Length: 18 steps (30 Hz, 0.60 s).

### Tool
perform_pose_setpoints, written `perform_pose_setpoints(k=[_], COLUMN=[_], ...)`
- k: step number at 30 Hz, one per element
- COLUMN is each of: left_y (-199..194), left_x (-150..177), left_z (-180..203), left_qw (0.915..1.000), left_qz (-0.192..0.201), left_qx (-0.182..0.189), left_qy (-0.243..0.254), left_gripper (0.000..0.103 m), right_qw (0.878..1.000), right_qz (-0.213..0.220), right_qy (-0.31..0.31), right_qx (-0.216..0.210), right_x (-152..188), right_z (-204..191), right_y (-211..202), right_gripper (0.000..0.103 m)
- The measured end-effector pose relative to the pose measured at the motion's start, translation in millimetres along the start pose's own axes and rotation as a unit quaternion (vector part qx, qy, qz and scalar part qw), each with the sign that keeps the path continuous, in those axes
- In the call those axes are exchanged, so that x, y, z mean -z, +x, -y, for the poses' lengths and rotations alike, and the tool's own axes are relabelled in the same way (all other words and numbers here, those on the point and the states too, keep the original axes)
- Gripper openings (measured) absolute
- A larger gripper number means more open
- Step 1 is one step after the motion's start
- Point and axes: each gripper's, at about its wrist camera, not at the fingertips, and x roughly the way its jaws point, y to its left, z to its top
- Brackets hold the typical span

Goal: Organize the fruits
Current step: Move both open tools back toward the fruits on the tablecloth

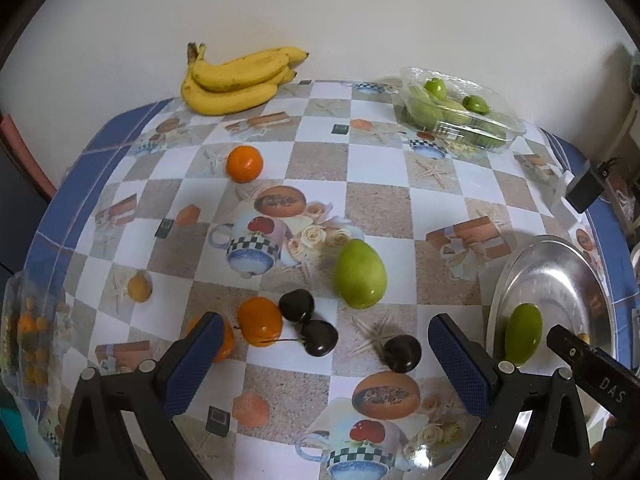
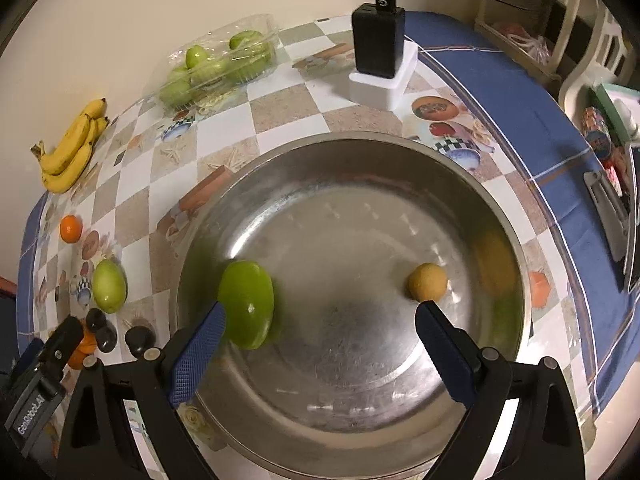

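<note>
In the right wrist view my right gripper (image 2: 320, 344) hangs open over a steel bowl (image 2: 400, 141). A green fruit (image 2: 246, 310) lies in the bowl against the left fingertip, not pinched, and a small yellow fruit (image 2: 427, 282) lies by the right fingertip. My left gripper (image 1: 332, 360) is open above the table, with nothing between its pads. Below it lie three dark plums (image 1: 402, 354), two oranges (image 1: 260, 320) and a large green fruit (image 1: 360, 274). The bowl (image 1: 568, 264) with its green fruit (image 1: 523, 334) is at the right.
Bananas (image 1: 236, 76) lie by the back wall and a lone orange (image 1: 244, 164) sits mid-table. A clear clamshell (image 1: 460, 108) holds green fruits. A small yellow fruit (image 1: 140, 286) and a tub of small orange fruits (image 1: 28, 340) are at the left. A black charger (image 2: 378, 40) stands behind the bowl.
</note>
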Motion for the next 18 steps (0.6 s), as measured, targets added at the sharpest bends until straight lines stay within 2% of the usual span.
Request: perform_pose_setpoints(k=[4, 12, 18], left_y=[-3, -7, -9], left_x=[-1, -5, -8], left_z=[-9, -31, -51], left_qw=[0.9999, 0.9985, 0.9975], left_qz=[0.005, 0.002, -0.001], left_qx=[-0.005, 0.021, 0.003], left_qy=[-0.012, -0.051, -0.07], left_gripper=[0.103, 0.103, 0.103], right_qw=[1.0, 1.0, 0.999], right_qz=[0.0, 0.003, 0.008], right_qy=[0.01, 0.008, -0.002], right_qx=[-0.005, -0.015, -0.042], right_x=[2, 6, 9], right_z=[0, -15, -33], right_y=[0, -6, -14], right_gripper=[0.096, 0.096, 0.096])
